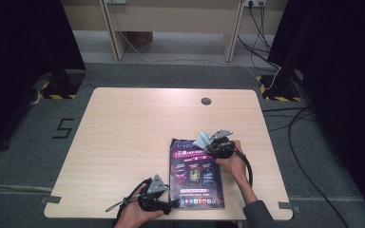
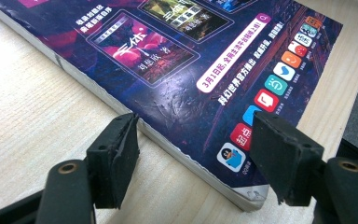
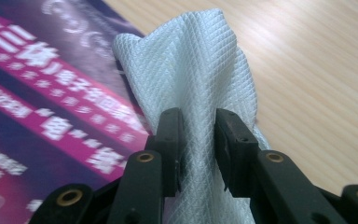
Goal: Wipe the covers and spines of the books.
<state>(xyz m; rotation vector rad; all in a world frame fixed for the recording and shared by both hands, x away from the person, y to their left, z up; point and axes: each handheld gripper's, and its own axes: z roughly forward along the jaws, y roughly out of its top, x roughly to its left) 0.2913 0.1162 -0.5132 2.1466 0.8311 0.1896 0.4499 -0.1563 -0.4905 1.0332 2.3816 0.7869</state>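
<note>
Here, a quilted white cloth (image 3: 191,79) overlaps a glossy magazine (image 3: 42,121).

The left gripper (image 2: 193,158) stands with jaws apart, straddling the near corner of a purple magazine (image 2: 177,60) lying on the wooden table (image 2: 32,116).

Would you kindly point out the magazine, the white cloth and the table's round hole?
magazine (image 1: 197,176): high view, middle of its cover.
white cloth (image 3: 191,70): right gripper view, its bunched upper fold.
round hole (image 1: 206,101): high view, its centre.
</note>
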